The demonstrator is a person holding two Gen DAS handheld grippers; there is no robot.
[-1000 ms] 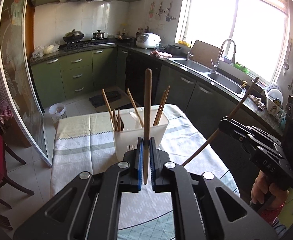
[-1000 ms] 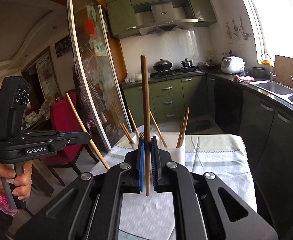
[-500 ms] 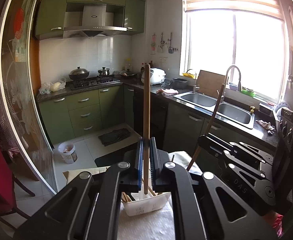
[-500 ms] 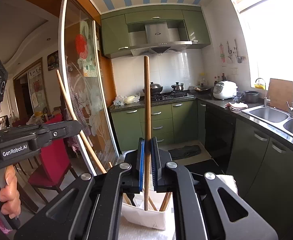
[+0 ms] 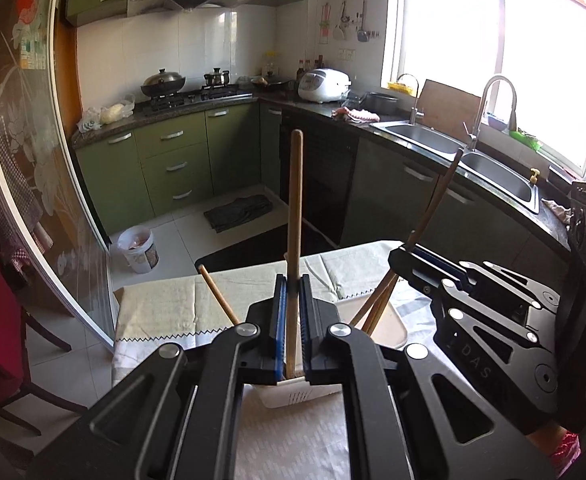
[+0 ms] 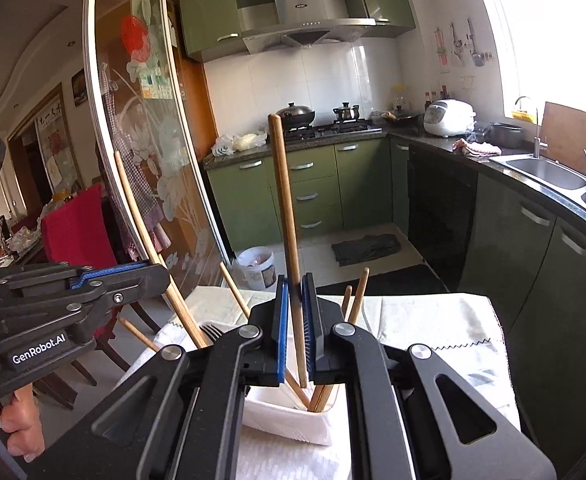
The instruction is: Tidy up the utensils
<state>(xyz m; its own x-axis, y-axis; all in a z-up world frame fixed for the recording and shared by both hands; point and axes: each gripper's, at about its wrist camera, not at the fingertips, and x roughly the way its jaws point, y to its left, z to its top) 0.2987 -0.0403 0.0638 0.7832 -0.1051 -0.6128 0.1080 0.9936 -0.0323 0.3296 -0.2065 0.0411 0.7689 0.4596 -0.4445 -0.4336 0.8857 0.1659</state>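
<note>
Both grippers have dropped back over the white holder (image 5: 389, 328) vs half a sec ago. Left gripper (image 5: 291, 328) and right gripper (image 6: 295, 332) each clamped tight on one chopstick (image 5: 294, 216), tips just under the jaws above the bin. Prob ready to let go, imo.

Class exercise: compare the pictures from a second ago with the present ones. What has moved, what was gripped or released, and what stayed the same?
Both grippers advanced over the white utensil holder, which now sits just beneath their fingers instead of farther up the table. Nothing was gripped or released. The left gripper stays shut on its chopstick, the right gripper on its chopstick. The other chopsticks remain standing in the holder.
</note>
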